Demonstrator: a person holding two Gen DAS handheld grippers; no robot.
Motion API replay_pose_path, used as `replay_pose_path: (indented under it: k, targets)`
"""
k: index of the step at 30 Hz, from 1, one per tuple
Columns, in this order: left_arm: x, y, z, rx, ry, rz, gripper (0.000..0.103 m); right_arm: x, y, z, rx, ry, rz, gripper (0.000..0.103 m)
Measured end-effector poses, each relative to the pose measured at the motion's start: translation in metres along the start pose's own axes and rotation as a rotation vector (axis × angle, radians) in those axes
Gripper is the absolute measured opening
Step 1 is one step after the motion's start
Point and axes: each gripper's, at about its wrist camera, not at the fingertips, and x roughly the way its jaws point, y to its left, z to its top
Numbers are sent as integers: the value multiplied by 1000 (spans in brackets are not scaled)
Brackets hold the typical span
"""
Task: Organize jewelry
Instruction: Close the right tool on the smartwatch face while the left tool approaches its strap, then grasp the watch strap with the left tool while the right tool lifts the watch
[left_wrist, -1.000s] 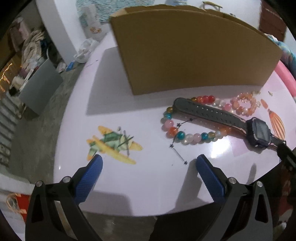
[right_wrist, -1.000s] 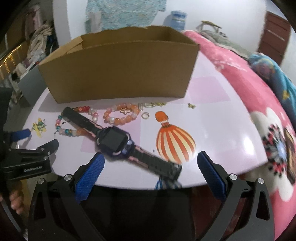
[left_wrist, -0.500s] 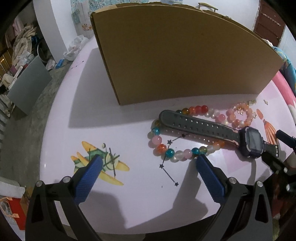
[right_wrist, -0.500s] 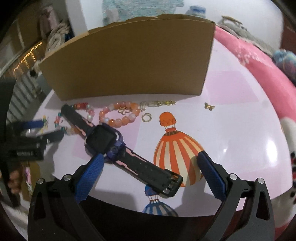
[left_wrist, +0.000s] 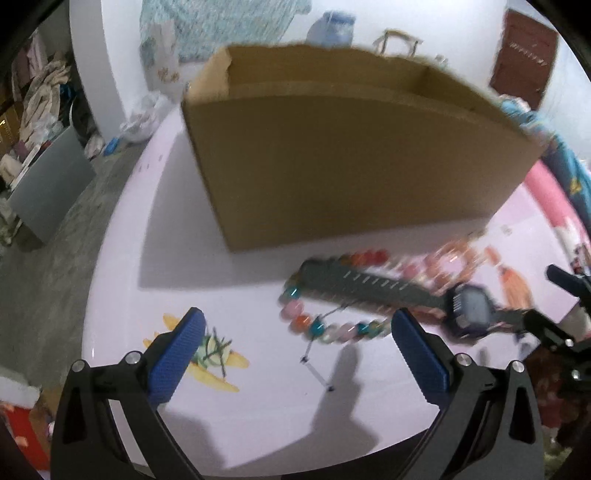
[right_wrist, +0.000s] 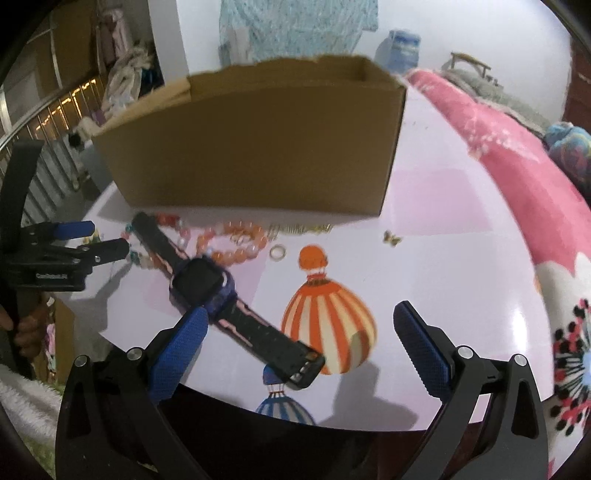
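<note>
A dark watch with a purple case lies diagonally on the pink table, its strap end near the front edge. In the left wrist view the watch lies across a multicoloured bead bracelet. A pink-orange bead bracelet, a gold ring and a small gold charm lie in front of the cardboard box. My left gripper is open, just short of the bracelet. My right gripper is open around the watch strap, touching nothing.
The open-topped cardboard box stands behind the jewelry. A thin gold chain lies at its base. A pink blanket borders the table on the right. A grey bin and clutter sit on the floor at left.
Both grippers have moved forward over the table. The right one now straddles the watch strap; the left one has drawn closer to the multicoloured bracelet. Nothing was picked up.
</note>
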Motion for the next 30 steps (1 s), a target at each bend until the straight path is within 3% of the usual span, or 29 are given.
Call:
replay_pose_path:
  k: [2, 7, 16, 18, 19, 22, 30]
  targets:
    - [-6, -5, 3, 20, -34, -26, 98, -2, 6, 2, -23, -7, 31, 96]
    - [-12, -16, 8, 39, -46, -101, 82, 8, 34, 10, -118, 17, 130, 90]
    - [-9, -21, 5, 14, -2, -214, 52, 32, 68, 2, -314, 119, 108, 66]
    - [-8, -21, 1, 12, 4, -227, 49, 32, 67, 4, -301, 130, 125, 58]
    - [-7, -22, 1, 11, 7, -236, 49, 32, 65, 5, -290, 134, 134, 49]
    - [-5, -23, 2, 2, 28, -286, 49, 32, 57, 10, -237, 150, 160, 42]
    - [12, -34, 10, -103, 123, -511, 49, 40, -1, 16, 109, 213, 457, 40]
